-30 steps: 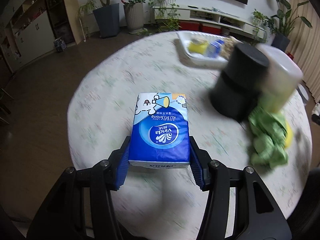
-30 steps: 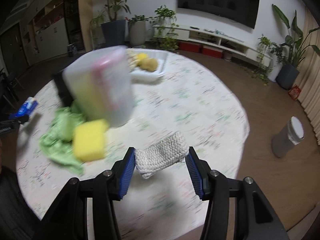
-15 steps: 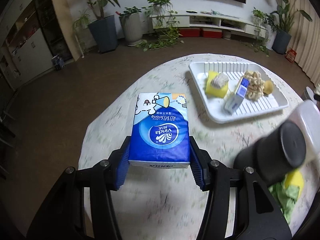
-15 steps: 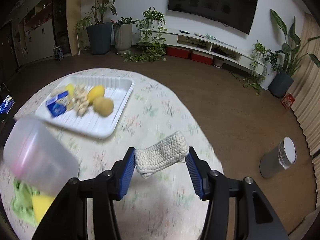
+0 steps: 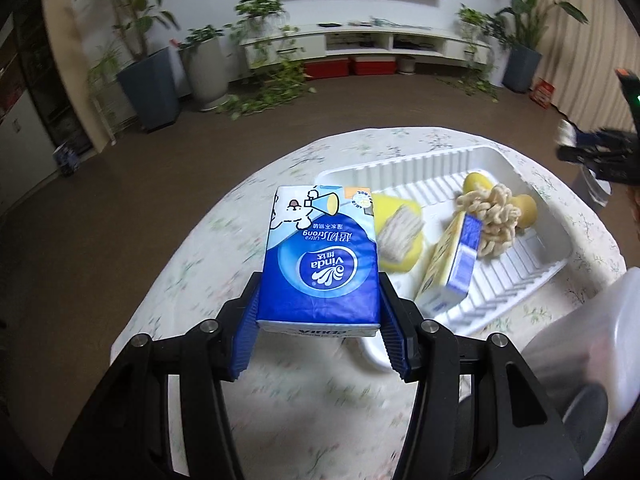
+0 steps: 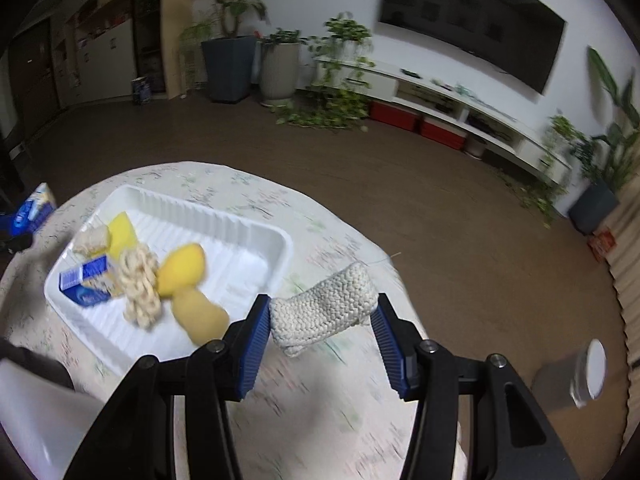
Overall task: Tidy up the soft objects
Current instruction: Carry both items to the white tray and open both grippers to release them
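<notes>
My left gripper is shut on a blue Vinda tissue pack and holds it above the table beside the near left end of the white ribbed tray. My right gripper is shut on a folded white knitted cloth, held above the table to the right of the tray. The tray holds yellow sponges, a cream cord bundle, a small blue and yellow box and a small knitted pad.
The round table has a floral cloth. A translucent plastic jug with a black part stands at the near right of the left wrist view. A grey bin stands on the floor. Plants and a TV shelf line the far wall.
Both grippers have moved toward the tray with their loads still held. The tray now looks larger and closer in both views, and the jug has slid toward the frame edges.
</notes>
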